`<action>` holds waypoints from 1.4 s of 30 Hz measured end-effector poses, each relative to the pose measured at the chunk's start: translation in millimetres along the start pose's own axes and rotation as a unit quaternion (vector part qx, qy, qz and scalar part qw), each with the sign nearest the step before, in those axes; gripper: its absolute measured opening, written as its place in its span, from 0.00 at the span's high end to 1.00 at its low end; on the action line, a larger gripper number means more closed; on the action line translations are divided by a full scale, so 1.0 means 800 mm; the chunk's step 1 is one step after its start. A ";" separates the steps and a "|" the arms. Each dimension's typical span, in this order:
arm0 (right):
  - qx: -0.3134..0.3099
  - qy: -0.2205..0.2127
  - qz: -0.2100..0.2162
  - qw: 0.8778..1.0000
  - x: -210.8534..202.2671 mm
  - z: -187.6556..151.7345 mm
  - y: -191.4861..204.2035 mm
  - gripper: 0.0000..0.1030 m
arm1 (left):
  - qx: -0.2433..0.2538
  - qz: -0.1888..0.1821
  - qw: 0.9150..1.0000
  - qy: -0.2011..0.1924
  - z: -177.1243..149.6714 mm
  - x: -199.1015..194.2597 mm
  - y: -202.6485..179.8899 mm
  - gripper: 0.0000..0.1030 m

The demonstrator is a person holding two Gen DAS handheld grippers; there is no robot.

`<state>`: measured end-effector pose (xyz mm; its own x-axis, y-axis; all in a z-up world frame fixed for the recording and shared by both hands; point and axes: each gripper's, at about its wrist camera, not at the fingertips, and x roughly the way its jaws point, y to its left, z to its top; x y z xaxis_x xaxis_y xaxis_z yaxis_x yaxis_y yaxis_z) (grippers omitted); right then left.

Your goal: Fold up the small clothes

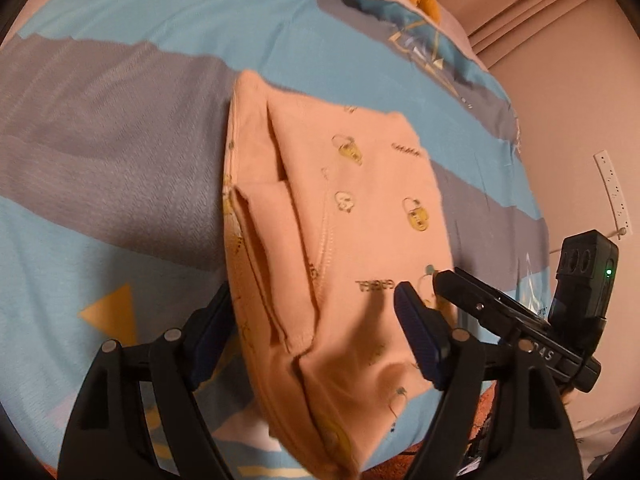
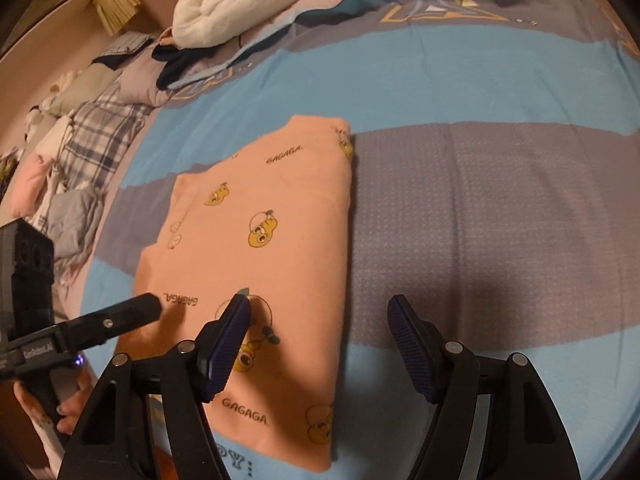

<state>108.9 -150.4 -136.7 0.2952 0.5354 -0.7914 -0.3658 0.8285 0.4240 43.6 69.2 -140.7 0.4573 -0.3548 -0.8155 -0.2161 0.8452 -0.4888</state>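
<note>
left wrist view: the left gripper is seen with its jaws spread wide, nothing pinched between them. the folded pink garment lies flat on the bed, straight ahead of and partly between the jaws; its near end runs under the gap, and its long axis runs away from the jaws, roughly in line with the way they point. the folded-in layers and a seam are shown on the side of the left-hand jaw, the printed face on the side of the right-hand jaw. the right gripper is seen coming in from the right, its tip over the garment's near right part, just beside the left gripper's right-hand jaw.

right wrist view: the right gripper is also held with its jaws spread and empty. the pink garment lies ahead and to the left of the gap; only the left-hand jaw is over the cloth, while the right-hand jaw hangs over bare bed cover. the garment's right long edge runs between the jaws. the left gripper is seen at the left, over the near left edge, held by a hand.

judgement: both grippers are about equally near the near end; whether the pads touch the cloth cannot be told.
</note>
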 end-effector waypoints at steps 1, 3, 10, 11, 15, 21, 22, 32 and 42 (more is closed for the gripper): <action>0.002 0.004 0.006 1.000 0.003 0.001 0.001 0.29 | -0.002 -0.002 1.000 0.005 0.000 0.006 0.002 0.26; 0.007 0.013 0.026 1.000 0.010 0.002 0.002 0.35 | -0.003 -0.001 1.000 0.006 0.000 0.013 0.004 0.37; -0.007 0.010 0.045 0.999 0.018 0.004 0.009 0.70 | 0.017 0.010 1.000 -0.013 0.000 0.008 -0.010 0.70; -0.013 0.006 0.042 0.999 0.015 0.004 0.011 0.72 | 0.021 0.011 1.000 -0.017 -0.001 0.005 -0.010 0.71; -0.025 -0.009 0.037 0.999 -0.003 0.006 0.019 0.76 | 0.046 0.022 0.998 -0.034 0.000 -0.007 -0.027 0.75; -0.042 -0.045 0.042 0.997 -0.032 0.014 0.027 0.77 | 0.071 0.013 0.995 -0.068 0.006 -0.031 -0.053 0.75; -0.045 -0.051 0.043 0.997 -0.037 0.015 0.028 0.77 | 0.072 0.011 0.995 -0.070 0.006 -0.034 -0.053 0.75; -0.061 -0.105 0.032 0.992 -0.081 0.027 0.030 0.77 | 0.109 -0.008 0.989 -0.103 0.013 -0.057 -0.094 0.75; -0.060 -0.124 0.016 0.990 -0.097 0.027 0.015 0.77 | 0.130 -0.008 0.986 -0.100 0.012 -0.047 -0.123 0.75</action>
<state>100.3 -178.9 -60.7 0.4852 0.5965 -0.6393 -0.4753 0.7936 0.3798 56.0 3.4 -59.2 0.6259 -0.3047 -0.7179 0.0098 0.9235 -0.3834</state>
